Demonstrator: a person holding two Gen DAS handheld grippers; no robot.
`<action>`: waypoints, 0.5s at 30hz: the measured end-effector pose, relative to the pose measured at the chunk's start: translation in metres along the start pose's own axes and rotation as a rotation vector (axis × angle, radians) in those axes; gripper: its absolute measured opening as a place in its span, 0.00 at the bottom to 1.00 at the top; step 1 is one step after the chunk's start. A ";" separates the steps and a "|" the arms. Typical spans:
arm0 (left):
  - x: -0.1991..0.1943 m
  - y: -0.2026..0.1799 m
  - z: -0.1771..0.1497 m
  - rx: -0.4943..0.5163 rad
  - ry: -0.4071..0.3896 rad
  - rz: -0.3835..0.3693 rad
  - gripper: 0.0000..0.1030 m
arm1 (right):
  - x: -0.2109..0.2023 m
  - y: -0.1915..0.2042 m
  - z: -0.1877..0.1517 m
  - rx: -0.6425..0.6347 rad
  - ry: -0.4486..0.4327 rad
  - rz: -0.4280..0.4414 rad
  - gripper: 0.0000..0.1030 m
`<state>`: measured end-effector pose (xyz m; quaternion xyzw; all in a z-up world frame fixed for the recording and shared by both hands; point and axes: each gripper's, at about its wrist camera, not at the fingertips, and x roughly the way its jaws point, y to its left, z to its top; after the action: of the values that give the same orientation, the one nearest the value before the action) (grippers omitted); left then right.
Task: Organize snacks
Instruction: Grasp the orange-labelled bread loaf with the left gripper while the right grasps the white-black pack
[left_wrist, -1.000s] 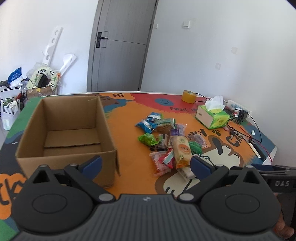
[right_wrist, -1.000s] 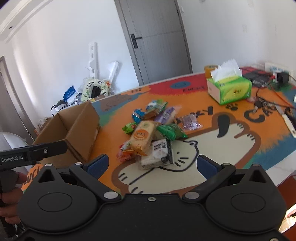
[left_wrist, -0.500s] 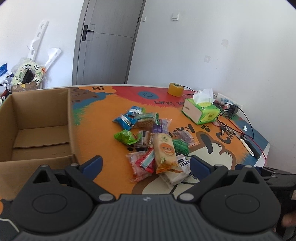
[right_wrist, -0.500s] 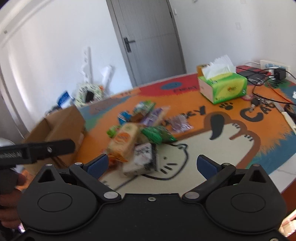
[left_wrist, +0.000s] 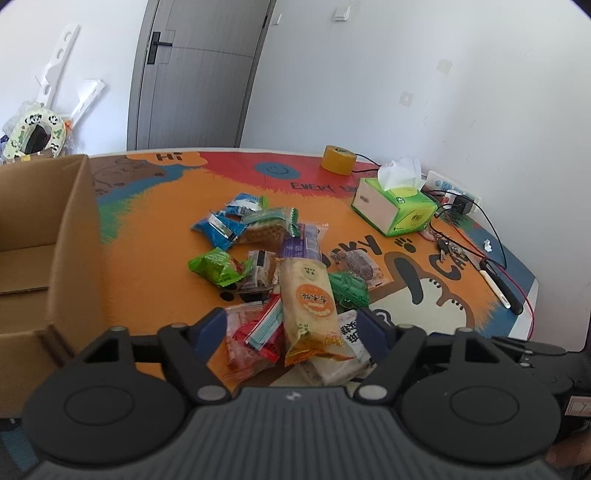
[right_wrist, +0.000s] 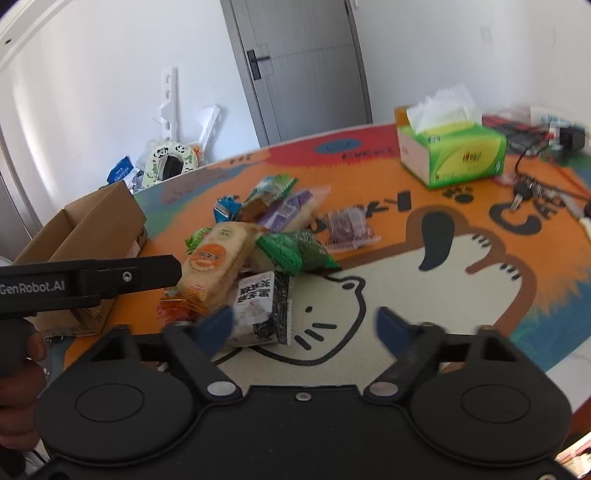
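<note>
A pile of wrapped snacks lies mid-table on the colourful mat. A long orange-and-cream cracker pack (left_wrist: 308, 299) lies on top, with a red packet (left_wrist: 251, 338), a black-and-white packet (left_wrist: 351, 339), green packets (left_wrist: 218, 266) and blue ones (left_wrist: 221, 230) around it. An open cardboard box (left_wrist: 70, 236) stands at the left. My left gripper (left_wrist: 291, 328) is open, its fingers either side of the pile's near end. My right gripper (right_wrist: 304, 325) is open beside the black-and-white packet (right_wrist: 264, 299), with the cracker pack (right_wrist: 218, 260) beyond it. The left gripper's body (right_wrist: 88, 278) crosses the right wrist view.
A green tissue box (left_wrist: 397, 208), a yellow tape roll (left_wrist: 338, 158), keys (left_wrist: 447, 249), cables and a power strip (left_wrist: 454, 188) sit at the table's right. The table's near right edge (right_wrist: 554, 358) is close. Clutter stands by the wall behind the box.
Both grippers have moved in toward the snack pile and narrowed their openings somewhat. The left view has swung right, so the box now sits at the left edge.
</note>
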<state>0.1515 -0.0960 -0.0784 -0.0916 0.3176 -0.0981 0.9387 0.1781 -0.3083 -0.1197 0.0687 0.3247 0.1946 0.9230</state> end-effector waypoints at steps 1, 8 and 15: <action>0.003 0.000 0.000 0.000 0.005 -0.004 0.70 | 0.002 -0.001 0.000 0.007 0.003 0.007 0.64; 0.017 -0.006 0.002 0.006 0.017 -0.021 0.67 | 0.014 -0.001 0.001 0.014 0.033 0.088 0.35; 0.027 -0.017 -0.001 0.035 0.023 -0.014 0.66 | 0.007 -0.005 0.001 0.021 0.013 0.129 0.04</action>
<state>0.1702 -0.1189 -0.0907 -0.0764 0.3259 -0.1110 0.9358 0.1855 -0.3099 -0.1240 0.0982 0.3275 0.2509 0.9056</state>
